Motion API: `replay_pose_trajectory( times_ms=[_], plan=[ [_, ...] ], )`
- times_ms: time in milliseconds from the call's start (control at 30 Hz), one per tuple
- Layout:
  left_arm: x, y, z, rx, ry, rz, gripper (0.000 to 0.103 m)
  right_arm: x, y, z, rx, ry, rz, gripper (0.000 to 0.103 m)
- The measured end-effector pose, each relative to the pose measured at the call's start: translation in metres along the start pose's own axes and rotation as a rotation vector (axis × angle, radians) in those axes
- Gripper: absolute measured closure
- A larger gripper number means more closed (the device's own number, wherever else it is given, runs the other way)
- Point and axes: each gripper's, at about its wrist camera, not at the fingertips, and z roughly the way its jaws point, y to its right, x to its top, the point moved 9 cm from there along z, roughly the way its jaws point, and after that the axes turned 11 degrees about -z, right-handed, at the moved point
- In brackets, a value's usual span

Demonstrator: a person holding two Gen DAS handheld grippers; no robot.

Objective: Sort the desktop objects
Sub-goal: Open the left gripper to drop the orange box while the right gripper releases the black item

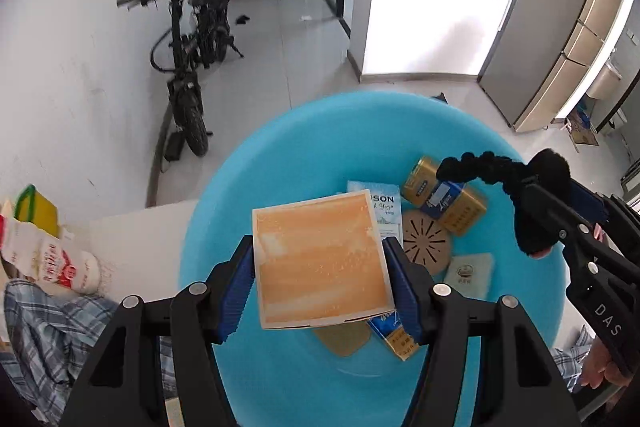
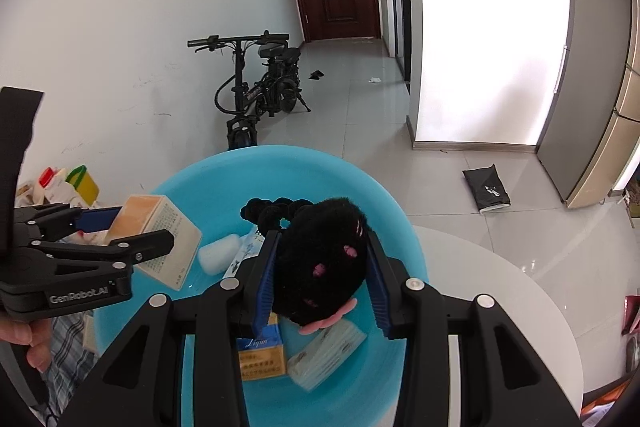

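My left gripper is shut on an orange-and-cream box and holds it above a light blue basin. My right gripper is shut on a black plush toy with a long tail and pink paw marks, also above the basin. In the left wrist view the right gripper and the toy are at the right. In the right wrist view the left gripper and the box are at the left. Several items lie in the basin: gold packs, a blue leaflet, a brown disc.
The basin stands on a white round table. A checked cloth and a white bag with red print lie left of the basin. A black e-bike stands by the wall. A black bag lies on the floor.
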Motion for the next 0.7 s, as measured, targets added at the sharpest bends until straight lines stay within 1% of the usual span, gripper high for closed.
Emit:
replay_pose_trajectory(
  times_ms=[133,300,333,433,467,567,600,700],
  plan=[
    [-0.005,-0.001,0.015,0.012,-0.024,0.007,0.038,-0.004,0.003,0.009,-0.001,-0.015,0.001,0.064],
    [-0.009,-0.001,0.028,0.004,-0.051,0.002,0.038,-0.005,0.004,0.016,-0.001,-0.025,0.004,0.064],
    [-0.007,0.000,0.030,-0.011,-0.059,0.006,0.038,-0.005,0.005,0.017,-0.002,-0.026,0.006,0.064],
    [-0.009,0.010,0.033,-0.097,-0.097,0.010,0.038,-0.007,0.006,0.019,-0.002,-0.030,0.007,0.064],
    [-0.010,0.010,0.034,-0.099,-0.103,0.011,0.035,-0.008,0.007,0.020,-0.005,-0.031,0.004,0.064],
    [-0.012,0.010,0.034,-0.096,-0.091,0.027,0.020,-0.009,0.010,0.022,-0.006,-0.036,0.008,0.064],
    [-0.013,0.011,0.033,-0.097,-0.084,0.038,0.020,-0.009,0.011,0.023,-0.004,-0.038,0.014,0.064],
    [-0.016,0.014,0.029,-0.065,-0.059,0.094,0.020,-0.010,0.012,0.024,-0.001,-0.041,0.023,0.064]
  ],
)
